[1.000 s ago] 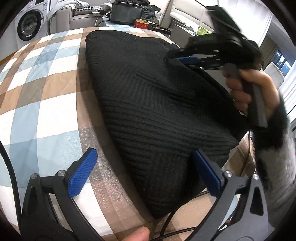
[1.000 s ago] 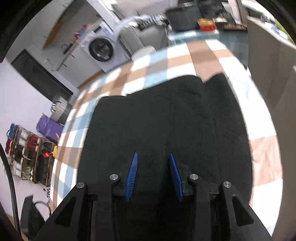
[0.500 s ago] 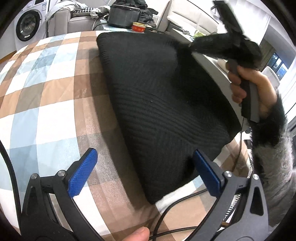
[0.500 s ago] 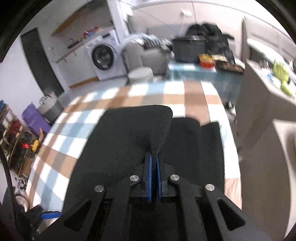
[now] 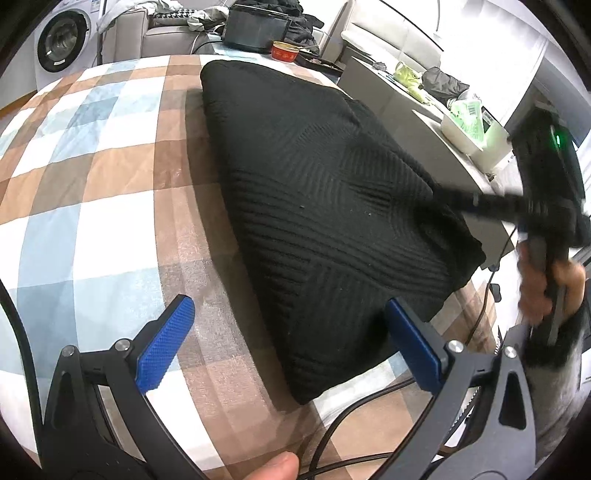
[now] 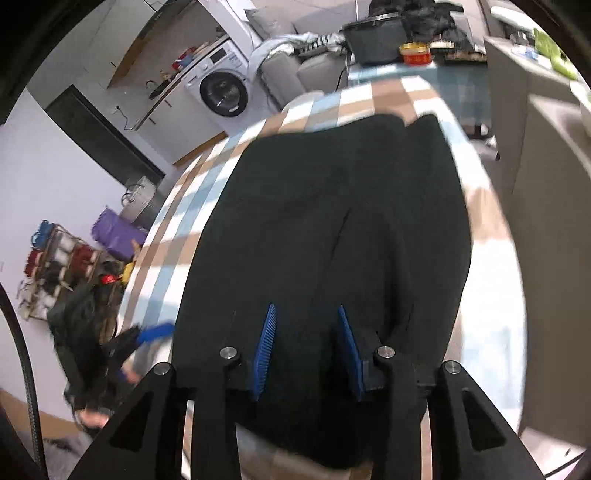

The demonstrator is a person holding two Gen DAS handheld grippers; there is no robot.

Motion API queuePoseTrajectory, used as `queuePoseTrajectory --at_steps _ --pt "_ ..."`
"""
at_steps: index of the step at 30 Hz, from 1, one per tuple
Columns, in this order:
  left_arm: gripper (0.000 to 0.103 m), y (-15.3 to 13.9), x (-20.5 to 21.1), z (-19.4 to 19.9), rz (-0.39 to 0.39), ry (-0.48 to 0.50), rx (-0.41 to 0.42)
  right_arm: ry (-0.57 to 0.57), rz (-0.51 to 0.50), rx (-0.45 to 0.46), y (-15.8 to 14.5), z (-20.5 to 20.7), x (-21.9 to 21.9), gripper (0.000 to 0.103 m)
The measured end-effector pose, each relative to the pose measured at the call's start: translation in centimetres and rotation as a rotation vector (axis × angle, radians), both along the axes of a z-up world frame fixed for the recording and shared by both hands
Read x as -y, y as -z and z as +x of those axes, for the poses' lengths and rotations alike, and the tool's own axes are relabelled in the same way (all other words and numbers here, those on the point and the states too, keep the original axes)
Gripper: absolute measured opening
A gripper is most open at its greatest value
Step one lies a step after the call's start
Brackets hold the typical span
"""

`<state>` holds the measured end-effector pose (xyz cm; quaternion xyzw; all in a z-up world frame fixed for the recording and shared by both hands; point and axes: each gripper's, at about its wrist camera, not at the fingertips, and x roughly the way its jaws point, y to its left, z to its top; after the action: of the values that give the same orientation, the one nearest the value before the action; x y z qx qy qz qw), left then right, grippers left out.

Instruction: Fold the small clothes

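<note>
A black ribbed knit garment (image 5: 314,206) lies folded flat on the checked tablecloth (image 5: 92,206). It fills the middle of the right wrist view (image 6: 332,221). My left gripper (image 5: 291,347) is wide open and empty, just above the garment's near corner. My right gripper (image 6: 304,350) is open, with its blue pads (image 6: 264,350) a little apart over the garment's near edge and nothing between them. It shows blurred at the garment's right edge in the left wrist view (image 5: 458,201).
The table edge (image 5: 436,122) runs along the garment's right side, with a grey counter and a white bin beyond. A red tin (image 5: 285,50) and a black box (image 5: 255,27) stand past the far end. A cable (image 5: 354,410) lies by the near corner.
My right gripper held a raised fold of the garment half a second ago. It has let go, opened, and dropped low toward the garment's near right edge. The fold lies flat.
</note>
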<state>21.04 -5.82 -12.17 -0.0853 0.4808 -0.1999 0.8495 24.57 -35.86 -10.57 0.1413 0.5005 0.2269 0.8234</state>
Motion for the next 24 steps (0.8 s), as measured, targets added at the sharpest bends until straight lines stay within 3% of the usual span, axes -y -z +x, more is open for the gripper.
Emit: queuePoseTrajectory --at_steps 2,4,8,11,13,15,17,19,20,24 --pt "0.102 -0.2 0.2 0.0 0.0 -0.002 0.004 -0.014 -0.008 -0.02 1.1 -0.4 -0.6 0.035" --pt "0.102 -0.5 0.4 -0.5 0.002 -0.004 0.01 -0.018 -0.026 -0.006 1.4 -0.6 -1.5 0.006" --pt "0.102 -0.9 0.0 -0.8 0.009 -0.011 0.026 -0.001 -0.046 0.106 -1.4 -2.7 -1.8 0.006" --pt "0.102 -0.7 -0.5 -0.9 0.006 -0.022 0.019 0.04 -0.133 0.071 -0.5 -3.7 -1.6 0.006" --pt "0.102 -0.5 -0.7 -0.8 0.006 -0.027 0.009 0.064 -0.177 0.022 0.7 -4.0 -1.4 0.009" --pt "0.102 -0.4 -0.8 -0.8 0.009 -0.027 0.01 0.087 -0.09 0.013 0.5 -4.5 -0.3 0.013" --pt "0.102 -0.5 -0.9 -0.9 0.008 -0.029 0.013 0.129 -0.052 0.062 -0.7 -5.4 1.2 0.022" --pt "0.102 -0.5 -1.0 -0.9 0.005 -0.034 0.012 0.185 -0.062 0.112 -1.7 -6.3 2.4 0.046" --pt "0.102 -0.4 -1.0 -0.8 0.003 -0.037 0.011 0.204 -0.069 0.122 -2.0 -6.6 2.9 0.05" --pt "0.102 -0.4 -0.8 -0.7 0.003 -0.032 0.008 0.197 -0.069 0.084 -1.0 -6.6 3.5 0.05"
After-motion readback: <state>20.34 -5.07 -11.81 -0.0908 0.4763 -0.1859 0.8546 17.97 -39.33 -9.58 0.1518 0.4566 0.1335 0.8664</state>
